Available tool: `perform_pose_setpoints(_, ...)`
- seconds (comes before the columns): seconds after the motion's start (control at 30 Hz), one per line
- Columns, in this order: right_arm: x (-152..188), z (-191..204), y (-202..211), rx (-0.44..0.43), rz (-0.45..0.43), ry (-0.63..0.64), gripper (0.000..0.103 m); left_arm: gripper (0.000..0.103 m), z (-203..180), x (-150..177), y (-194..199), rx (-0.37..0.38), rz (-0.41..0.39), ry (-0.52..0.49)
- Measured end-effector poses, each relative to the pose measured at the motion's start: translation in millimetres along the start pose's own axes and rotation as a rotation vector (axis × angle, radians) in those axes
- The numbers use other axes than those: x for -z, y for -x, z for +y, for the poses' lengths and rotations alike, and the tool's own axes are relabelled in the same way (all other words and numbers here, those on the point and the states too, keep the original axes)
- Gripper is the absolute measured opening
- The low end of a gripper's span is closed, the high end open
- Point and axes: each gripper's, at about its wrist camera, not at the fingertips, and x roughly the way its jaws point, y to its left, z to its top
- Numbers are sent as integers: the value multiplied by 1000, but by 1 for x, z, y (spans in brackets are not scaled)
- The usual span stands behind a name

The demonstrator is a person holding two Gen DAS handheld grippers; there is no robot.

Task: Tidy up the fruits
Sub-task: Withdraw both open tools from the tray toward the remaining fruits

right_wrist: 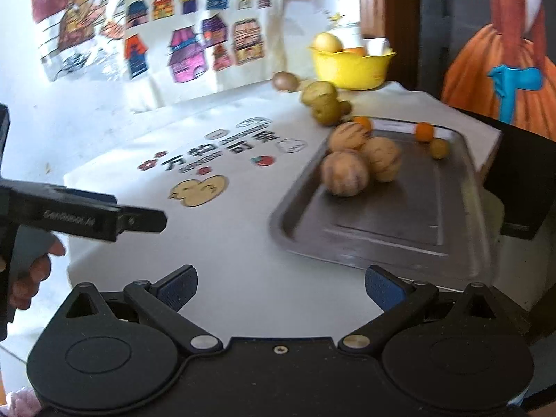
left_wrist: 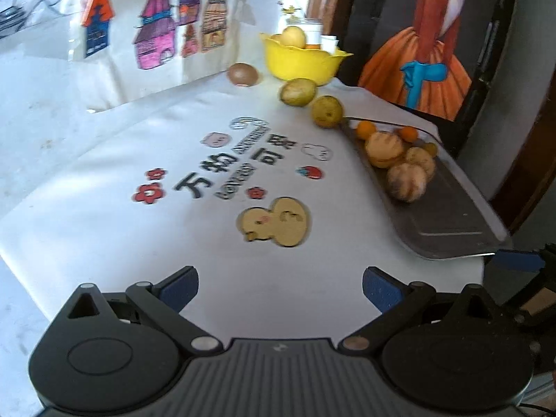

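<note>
A metal tray point(right_wrist: 382, 229) point(left_wrist: 451, 222) on the right of the table holds three striped tan melons point(right_wrist: 344, 172) point(left_wrist: 406, 180), small oranges point(right_wrist: 424, 131) point(left_wrist: 366, 128) and a small yellow fruit point(right_wrist: 438, 147). Two green-yellow pears point(left_wrist: 299, 91) point(right_wrist: 325, 104) and a brown kiwi point(left_wrist: 242, 73) point(right_wrist: 285, 80) lie on the cloth near a yellow bowl point(left_wrist: 299, 60) point(right_wrist: 351, 67) holding a pale fruit point(left_wrist: 293, 36). My left gripper point(left_wrist: 279, 288) is open and empty over the cloth. My right gripper point(right_wrist: 279, 288) is open and empty, just short of the tray's near edge.
A white printed cloth point(left_wrist: 173, 187) covers the table. A bag with house drawings point(left_wrist: 166, 27) stands at the back. A painting of an orange dress point(left_wrist: 424, 52) leans at the right behind the tray. The left gripper body point(right_wrist: 87, 215) shows at left in the right wrist view.
</note>
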Motion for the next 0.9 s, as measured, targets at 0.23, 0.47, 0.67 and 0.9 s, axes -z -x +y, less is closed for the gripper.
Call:
perform_pose_setpoints(0.23, -12, 22, -11, -74, 11, 51, 102, 103, 28, -9, -4, -70, 6, 49)
perform_pose_setpoints(0.47, -33, 25, -14, -114, 0, 82, 102, 103, 48, -28, -14, -111, -7, 78)
perform_pose_setpoints(0.67, -46, 16, -17, -109, -11, 90, 102, 103, 51, -41, -26, -120, -19, 93)
perform_pose_setpoints(0.9, -54, 3, -20, -113, -11, 83, 102, 103, 44, -52, -44, -114, -7, 96)
